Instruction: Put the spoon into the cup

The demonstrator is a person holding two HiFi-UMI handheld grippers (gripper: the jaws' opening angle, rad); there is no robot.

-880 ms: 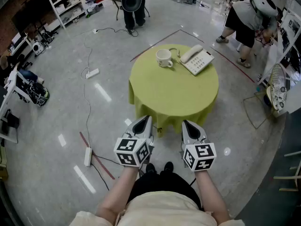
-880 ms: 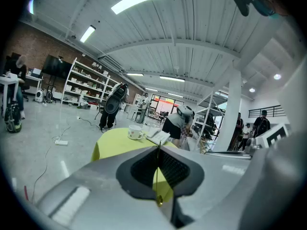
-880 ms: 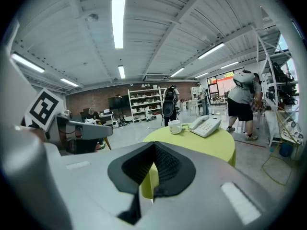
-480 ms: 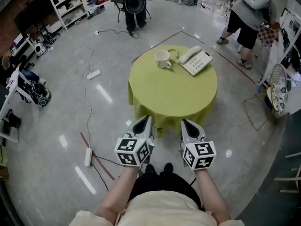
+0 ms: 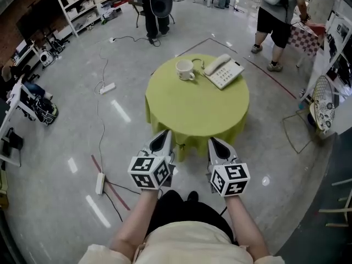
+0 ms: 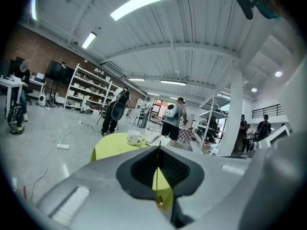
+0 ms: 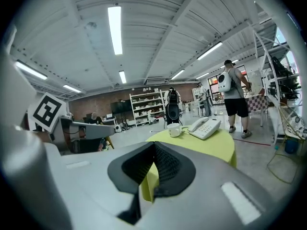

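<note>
Head view first: the white ceramic cup (image 5: 184,69) sits at the far edge of the round table (image 5: 192,111) draped in yellow-green cloth, upper middle of the frame, just beside a white desk telephone (image 5: 223,71). The spoon I can't pick out from here; if it lies by the cup, it's too small to tell.

Both tools are down at lower centre, well short of the table. Left gripper (image 5: 166,133) has its fingers pressed together with nothing between them, and right gripper (image 5: 212,141) is likewise closed and empty. So it's the approach, I'd say. To do it well: close in, find the spoon, spread the jaws before reaching, take it by the handle, and mind the loose cloth and light cup.

Around it is glossy grey concrete floor (image 5: 66,125), with a white power strip (image 5: 108,86) on its cable at left. Shelving (image 5: 91,1) stands upper left, and a person in dark shorts (image 5: 275,23) upper right.
</note>
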